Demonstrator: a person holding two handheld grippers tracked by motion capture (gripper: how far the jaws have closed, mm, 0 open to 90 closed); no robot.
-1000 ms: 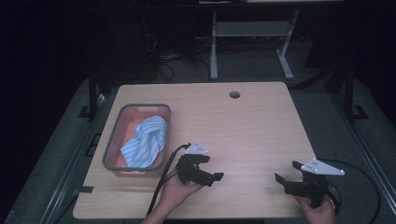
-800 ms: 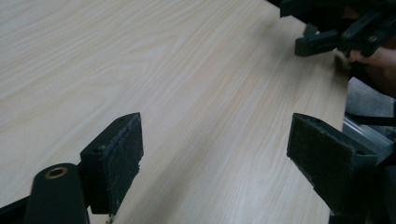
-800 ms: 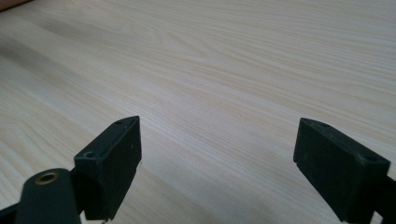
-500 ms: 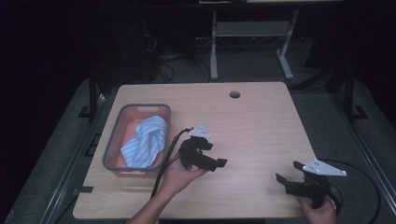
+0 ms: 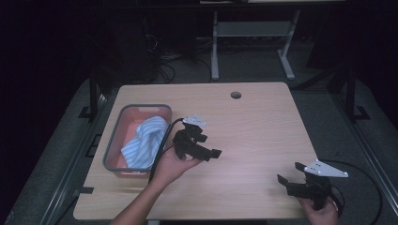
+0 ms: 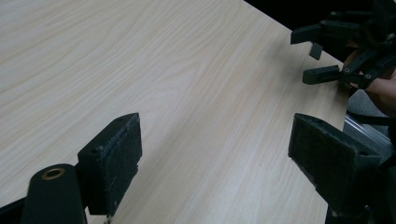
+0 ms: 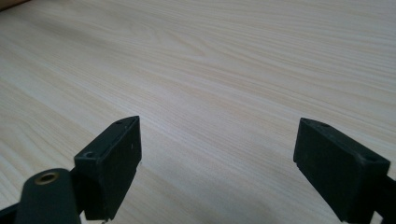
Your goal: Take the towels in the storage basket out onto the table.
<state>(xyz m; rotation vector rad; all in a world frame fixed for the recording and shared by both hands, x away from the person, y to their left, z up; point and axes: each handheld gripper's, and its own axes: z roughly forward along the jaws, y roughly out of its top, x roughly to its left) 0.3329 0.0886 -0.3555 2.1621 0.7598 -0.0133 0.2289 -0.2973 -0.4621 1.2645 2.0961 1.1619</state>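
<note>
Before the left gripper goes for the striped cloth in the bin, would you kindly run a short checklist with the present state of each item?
1. Left gripper open and holding nothing: ok, its jaws stand wide apart over bare wood.
2. Striped cloth reachable from above: ok, it lies heaped in the grey bin, nothing on top of it.
3. Left gripper aimed at the cloth: not ok, its jaws point toward the right gripper, away from the bin.
4. Right gripper out of the way: ok, open, near the table's front right corner.
5. Cable clear of the bin: cannot tell, it trails close beside the rim.
</note>
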